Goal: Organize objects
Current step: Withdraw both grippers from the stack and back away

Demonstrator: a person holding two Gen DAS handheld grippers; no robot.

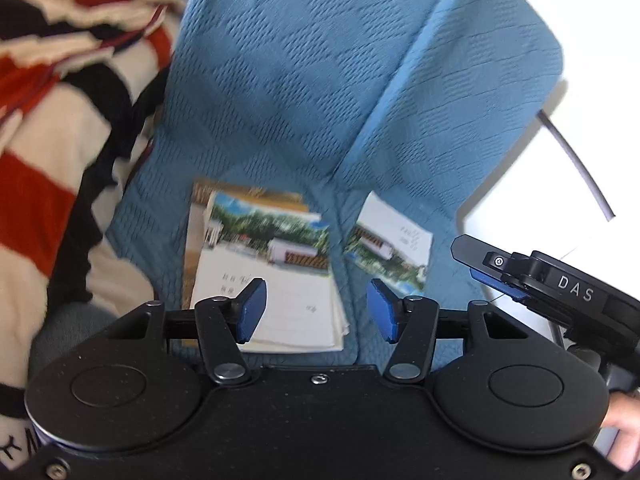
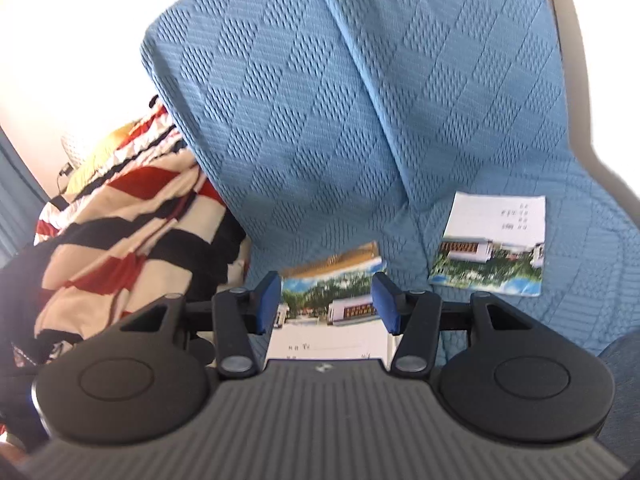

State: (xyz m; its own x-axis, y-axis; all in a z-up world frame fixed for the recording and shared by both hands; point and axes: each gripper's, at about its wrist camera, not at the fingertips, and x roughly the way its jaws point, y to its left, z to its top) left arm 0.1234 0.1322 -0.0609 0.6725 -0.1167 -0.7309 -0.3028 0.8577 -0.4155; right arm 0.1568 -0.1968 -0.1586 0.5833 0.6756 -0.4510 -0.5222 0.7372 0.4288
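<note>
Left wrist view: blue quilted sofa cover with diamond weave fills most of the frame, seat and backrest both draped. At the seat's left edge lies a red, black and cream striped knit blanket, bunched up, its fold overlapping the seat edge.

Mid-seat, near the front edge, sits a small stack of white paper booklets with a building photo on the cover, edges fanned and uneven, probably a pile being collected. Just right of it, across the seat crease and apart from the stack, lies a single matching booklet, turned the other way round; likely the next item to join the pile.

Left gripper hovers above the stack's near right corner, blue pads wide apart, nothing between them. Right gripper is also spread wide and empty, hanging over the stack's top cover; in the right wrist view the lone booklet lies toward the seat's right edge.

Paper is thin and flat on soft fabric, so pinching one edge may drag the cover.
</note>
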